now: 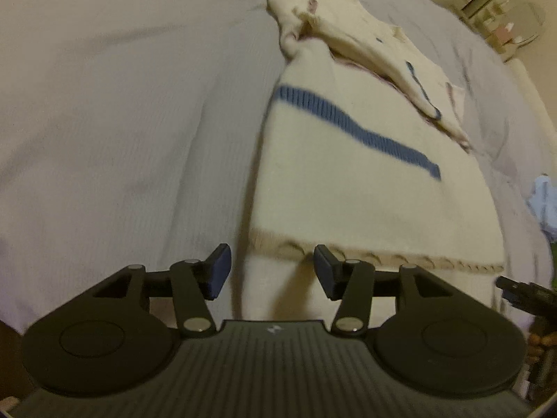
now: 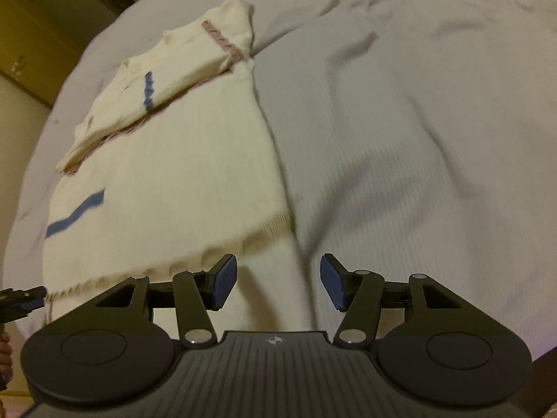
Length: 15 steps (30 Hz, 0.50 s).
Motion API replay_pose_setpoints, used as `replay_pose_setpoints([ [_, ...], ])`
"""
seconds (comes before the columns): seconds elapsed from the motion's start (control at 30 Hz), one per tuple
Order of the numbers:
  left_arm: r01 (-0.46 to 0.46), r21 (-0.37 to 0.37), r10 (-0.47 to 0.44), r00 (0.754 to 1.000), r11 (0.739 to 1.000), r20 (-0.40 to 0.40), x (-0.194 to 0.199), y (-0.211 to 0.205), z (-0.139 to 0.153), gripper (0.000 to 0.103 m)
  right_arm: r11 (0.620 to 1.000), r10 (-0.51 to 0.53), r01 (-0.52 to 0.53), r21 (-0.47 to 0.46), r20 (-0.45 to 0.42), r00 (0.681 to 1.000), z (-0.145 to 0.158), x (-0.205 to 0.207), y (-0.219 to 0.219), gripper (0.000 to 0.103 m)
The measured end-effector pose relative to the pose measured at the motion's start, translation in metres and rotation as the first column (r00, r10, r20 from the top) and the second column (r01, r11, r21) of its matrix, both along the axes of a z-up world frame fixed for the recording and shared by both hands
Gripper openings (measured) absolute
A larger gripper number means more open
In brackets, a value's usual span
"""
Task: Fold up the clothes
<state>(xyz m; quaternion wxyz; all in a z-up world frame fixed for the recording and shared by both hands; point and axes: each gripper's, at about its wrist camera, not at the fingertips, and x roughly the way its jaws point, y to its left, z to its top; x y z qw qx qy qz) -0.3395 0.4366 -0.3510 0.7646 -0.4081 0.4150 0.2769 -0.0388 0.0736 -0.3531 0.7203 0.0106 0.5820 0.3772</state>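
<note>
In the left wrist view, the left gripper (image 1: 272,271) stood about half open with nothing between its blue pads, poised over the near left corner of a cream knitted sweater (image 1: 365,188). The sweater lay flat on a pale grey ribbed bedspread (image 1: 122,122), its body crossed by a blue stripe (image 1: 355,129) and a sleeve (image 1: 376,66) folded across the chest. The ribbed beige hem (image 1: 383,254) ran just beyond the fingertips, with more cream knit lying under it nearer the camera. The tip of the right gripper (image 1: 522,291) showed at the far right edge.

In the right wrist view, the right gripper (image 2: 278,280) was likewise about half open and empty, hovering over the near right corner of the sweater (image 2: 181,181), where the hem (image 2: 216,247) met the bedspread (image 2: 417,139). The folded sleeve (image 2: 167,94) lay across the far part. The left gripper (image 2: 22,297) peeked in at the left edge.

The knit looked soft, thick and limp, fairly light, likely to sag and stretch rather than hold shape. The best hold would probably be the two hem corners, pinching through both layers at the firmer ribbing, so that the bottom could be lifted evenly towards the shoulders.
</note>
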Motion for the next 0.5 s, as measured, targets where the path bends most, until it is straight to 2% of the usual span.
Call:
replay_pose_setpoints([
  [0.13, 0.034, -0.003, -0.034, 0.993, 0.999, 0.113, -0.014, -0.007, -0.015, 0.061, 0.99, 0.014, -0.011, 0.142, -0.016, 1.0, -0.018, -0.001, -0.01, 0.06],
  [0.23, 0.073, 0.019, -0.075, 0.979, 0.997, 0.188, -0.023, -0.013, -0.023, 0.062, 0.967, 0.031, -0.024, 0.252, -0.025, 0.999, -0.033, -0.002, -0.014, 0.06],
  [0.37, 0.134, 0.056, -0.144, 0.95, 0.989, 0.277, -0.033, -0.024, -0.032, 0.057, 0.941, 0.076, -0.071, 0.332, -0.003, 0.997, -0.043, -0.007, -0.021, 0.059],
  [0.4, 0.14, 0.062, -0.152, 0.942, 0.988, 0.298, -0.036, -0.026, -0.034, 0.053, 0.936, 0.076, -0.07, 0.346, -0.002, 0.997, -0.045, -0.009, -0.024, 0.058],
  [0.47, 0.116, 0.041, -0.123, 0.929, 0.992, 0.35, -0.043, -0.028, -0.037, 0.049, 0.928, 0.066, -0.057, 0.369, -0.013, 0.998, -0.048, -0.013, -0.029, 0.058],
  [0.5, 0.097, 0.022, -0.098, 0.922, 0.995, 0.374, -0.047, -0.029, -0.039, 0.04, 0.925, 0.054, -0.041, 0.378, -0.023, 0.998, -0.048, -0.016, -0.03, 0.058],
])
